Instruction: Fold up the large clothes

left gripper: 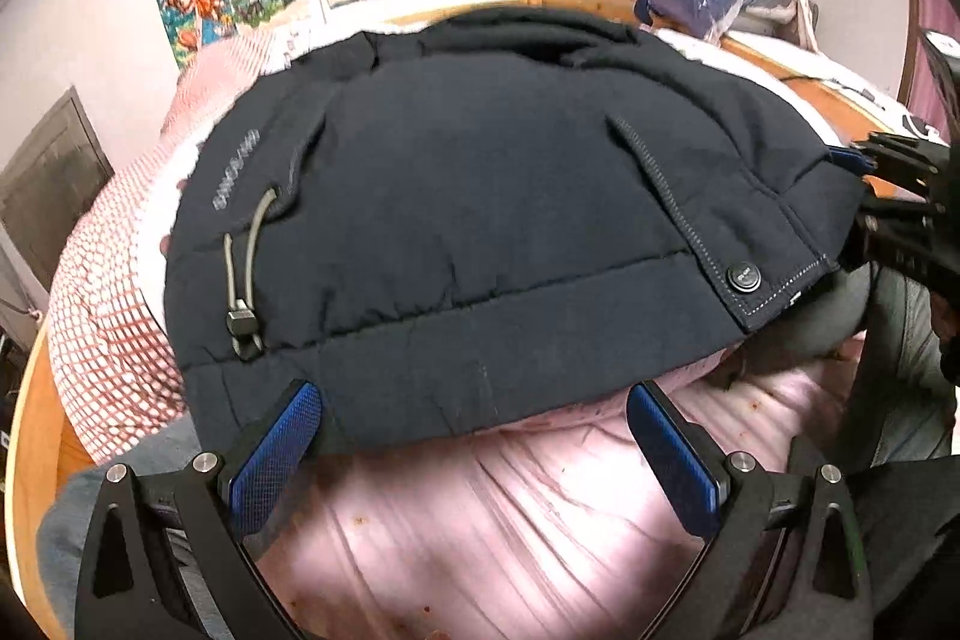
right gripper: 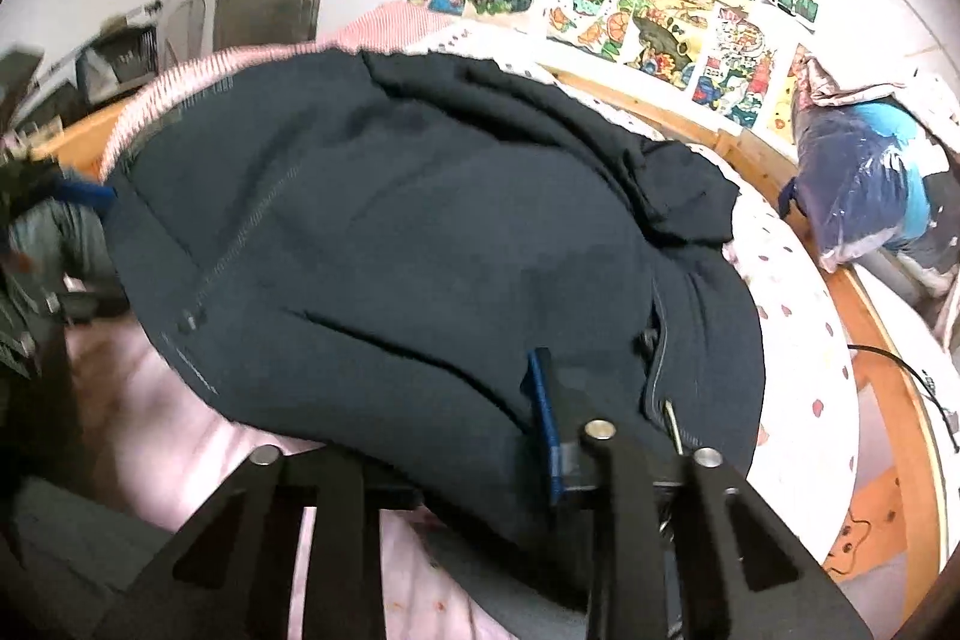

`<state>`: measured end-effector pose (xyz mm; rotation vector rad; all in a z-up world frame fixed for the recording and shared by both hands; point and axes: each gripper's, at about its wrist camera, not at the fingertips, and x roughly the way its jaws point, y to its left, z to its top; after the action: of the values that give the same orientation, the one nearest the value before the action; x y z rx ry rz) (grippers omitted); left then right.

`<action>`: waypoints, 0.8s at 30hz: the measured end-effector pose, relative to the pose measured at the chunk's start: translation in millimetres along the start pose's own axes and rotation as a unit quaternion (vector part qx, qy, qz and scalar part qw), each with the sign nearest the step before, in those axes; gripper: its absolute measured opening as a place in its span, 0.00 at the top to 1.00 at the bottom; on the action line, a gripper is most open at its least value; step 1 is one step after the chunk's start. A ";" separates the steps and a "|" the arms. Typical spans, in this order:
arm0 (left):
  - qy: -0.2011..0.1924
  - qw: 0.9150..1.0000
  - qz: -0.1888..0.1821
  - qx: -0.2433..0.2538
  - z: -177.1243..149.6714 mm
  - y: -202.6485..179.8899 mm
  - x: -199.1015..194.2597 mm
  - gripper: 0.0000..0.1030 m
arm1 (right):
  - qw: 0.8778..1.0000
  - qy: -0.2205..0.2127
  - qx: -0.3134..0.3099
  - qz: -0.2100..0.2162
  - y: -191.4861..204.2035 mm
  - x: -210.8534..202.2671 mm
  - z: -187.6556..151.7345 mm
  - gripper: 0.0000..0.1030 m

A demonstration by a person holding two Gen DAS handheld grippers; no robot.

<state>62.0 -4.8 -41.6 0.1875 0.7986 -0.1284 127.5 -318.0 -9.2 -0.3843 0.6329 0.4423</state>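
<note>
On the bed (left gripper: 480, 520), in the left wrist view, the dark jacket (left gripper: 480, 196) lies spread over the pink cover, filling the frame from about 9 o'clock to 3 o'clock, so its long axis runs crosswise to the left hand-held gripper (left gripper: 474, 436). That gripper's blue pads stand wide apart, released, straddling the near hem at 6 o'clock; the left pad overlaps the hem edge, but nothing is pinched. A drawstring toggle (left gripper: 243, 328) hangs at 8 o'clock and a snap button (left gripper: 744, 276) sits at 4 o'clock. The right hand-held gripper (left gripper: 900, 196) shows at 3 o'clock, at the jacket's corner.

In the right wrist view, the jacket (right gripper: 390, 232) stretches away from 6 o'clock toward 11 o'clock. The right hand-held gripper (right gripper: 594, 430) appears clenched on the jacket's near edge, with fabric bunched against one blue pad; its second pad is hidden by cloth.

Judging from this, the left gripper is the free one and nearest the untaken hem, which lies straight ahead of it; closing there would give both ends for a fold.
</note>
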 end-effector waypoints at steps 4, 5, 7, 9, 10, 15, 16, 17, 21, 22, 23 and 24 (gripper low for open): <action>-0.025 1.000 -0.001 0.014 9.2 -1.3 -11.0 0.00 | 0.999 -0.007 0.027 0.035 -16.2 -3.7 18.5 0.81; -0.028 0.999 -0.001 0.018 11.0 -1.7 -11.5 0.00 | 0.999 -0.007 0.032 0.041 -18.0 -2.7 20.2 0.81; -0.033 0.999 0.001 0.035 13.6 -5.5 -13.0 0.00 | 0.997 -0.006 0.046 0.056 -24.8 -1.8 26.9 0.81; -0.032 0.998 0.000 0.047 15.0 -8.4 -12.8 0.00 | 0.996 -0.005 0.057 0.068 -30.9 1.0 35.0 0.81; -0.032 0.998 -0.002 0.052 15.1 -9.7 -13.7 0.00 | 0.996 -0.005 0.060 0.071 -31.7 1.0 37.6 0.81; -0.033 0.996 -0.004 0.077 11.6 -13.7 -15.7 0.00 | 0.994 -0.015 0.066 0.081 -38.6 5.4 56.9 0.82; -0.031 0.996 0.007 0.082 11.0 -15.2 -13.0 0.00 | 0.994 -0.017 0.069 0.084 -39.5 5.9 59.7 0.82; -0.030 0.996 0.014 0.083 12.3 -17.8 -11.8 0.00 | 0.994 -0.019 0.071 0.084 -38.7 4.7 62.5 0.83; -0.027 0.998 0.033 0.051 18.8 -11.7 -3.0 0.00 | 0.993 -0.025 0.075 0.085 -41.4 4.8 68.2 0.83; -0.031 0.998 0.038 0.042 21.5 -9.6 -3.7 0.00 | 0.993 -0.026 0.076 0.086 -42.6 4.9 69.2 0.83; -0.039 0.998 0.044 0.037 24.5 -8.4 -5.7 0.02 | 0.993 -0.026 0.077 0.085 -41.4 2.8 69.6 0.83; -0.046 0.997 0.048 0.035 26.7 -7.2 -8.5 0.07 | 0.993 -0.028 0.079 0.085 -42.3 2.2 70.7 0.83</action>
<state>73.5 -17.2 -18.1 0.2841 0.6925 -0.0738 184.1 -319.6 50.6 -0.1676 0.6435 0.5604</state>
